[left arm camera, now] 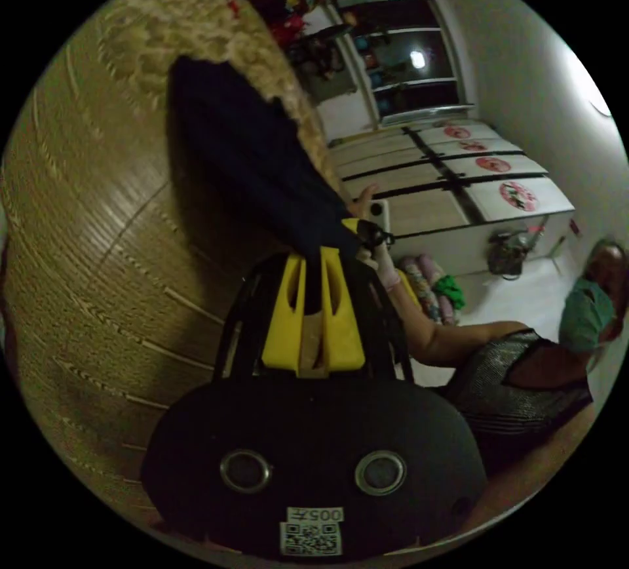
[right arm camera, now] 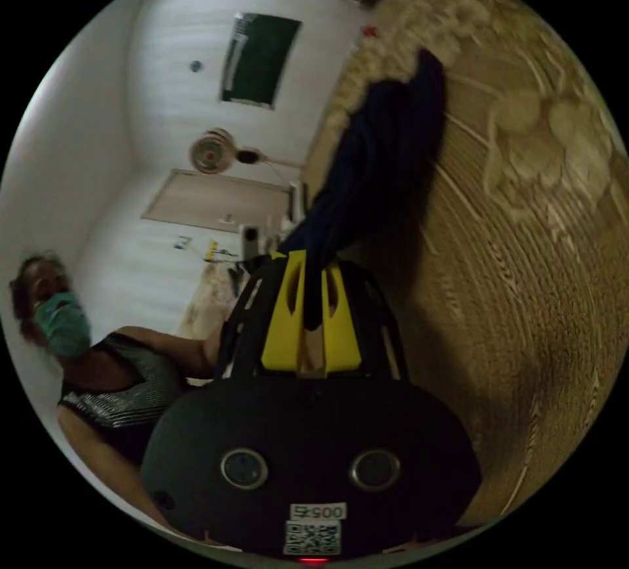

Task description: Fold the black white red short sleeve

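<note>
Underneath everything, a wide straw-coloured woven mat with raised floral patterns [left arm camera: 85, 254], spread as the working surface [right arm camera: 537, 280]. Around it, white walls [left arm camera: 524, 71]; on one side a glass-doored shelf cabinet [left arm camera: 400, 64] above a row of pale low cabinets with round red emblems [left arm camera: 472, 169], on the other a dark green wall board [right arm camera: 259, 58], a small wall fan [right arm camera: 209, 153] and a pale wooden door [right arm camera: 216, 202]. Beside the mat, a person in a dark striped sleeveless top [left arm camera: 517, 385] and a green mask. Draped dark and bunched off the mat, the black white red short sleeve [left arm camera: 249, 149], hanging long [right arm camera: 386, 156]. Clenched on its edge, the yellow fingers of the left gripper [left arm camera: 313, 254]. Likewise clamped on the fabric, the right gripper [right arm camera: 313, 257], cloth squeezed between its yellow fingers.
</note>
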### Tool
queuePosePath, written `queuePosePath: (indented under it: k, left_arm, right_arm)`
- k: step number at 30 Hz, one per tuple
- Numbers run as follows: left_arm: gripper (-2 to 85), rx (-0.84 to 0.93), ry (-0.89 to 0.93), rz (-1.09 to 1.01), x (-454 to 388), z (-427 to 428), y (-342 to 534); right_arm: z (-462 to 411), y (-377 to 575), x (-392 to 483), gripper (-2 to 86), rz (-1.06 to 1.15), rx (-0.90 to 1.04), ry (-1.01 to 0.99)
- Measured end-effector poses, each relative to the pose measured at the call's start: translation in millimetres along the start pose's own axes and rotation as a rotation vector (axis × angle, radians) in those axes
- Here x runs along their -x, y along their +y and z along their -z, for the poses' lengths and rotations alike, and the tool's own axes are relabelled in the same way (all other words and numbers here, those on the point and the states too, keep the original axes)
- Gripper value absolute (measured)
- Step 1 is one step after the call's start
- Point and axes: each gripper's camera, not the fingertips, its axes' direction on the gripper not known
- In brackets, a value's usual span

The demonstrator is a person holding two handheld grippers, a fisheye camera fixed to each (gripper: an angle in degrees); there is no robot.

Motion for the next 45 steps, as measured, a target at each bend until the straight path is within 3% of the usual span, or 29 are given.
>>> queuePosePath:
  k: [10,17,22,27,32,40,42,45]
  left_arm:
    - [4.7,-0.135,0.058,-0.294,-98,171,59]
    - [4.7,-0.246,-0.018,-0.144,-57,278,94]
    - [4.8,-0.427,-0.2,-0.141,-56,404,118]
    - [4.8,-0.492,-0.464,-0.241,-103,499,147]
    - [4.9,-0.474,-0.567,-0.047,-63,538,186]
    - [4.8,-0.232,-0.311,0.495,134,513,246]
    - [4.7,-0.288,-0.244,0.482,141,513,255]
    - [4.5,-0.307,-0.301,0.389,124,517,254]
  right_arm:
    - [-37,-19,166,1.8,0.279,-0.031,-0.058]
    - [-150,-73,189,1.5,0.199,0.101,-0.02]
    - [-264,-133,233,1.6,0.29,0.181,-0.041]
    - [-373,-176,320,1.6,0.561,0.217,-0.092]
    - [-483,-182,292,2.1,0.468,0.339,-0.082]
    - [-617,-134,143,3.2,0.075,0.571,0.214]
    - [-623,-126,133,3.2,0.025,0.525,0.163]
    - [-633,-128,149,3.2,0.076,0.525,0.134]
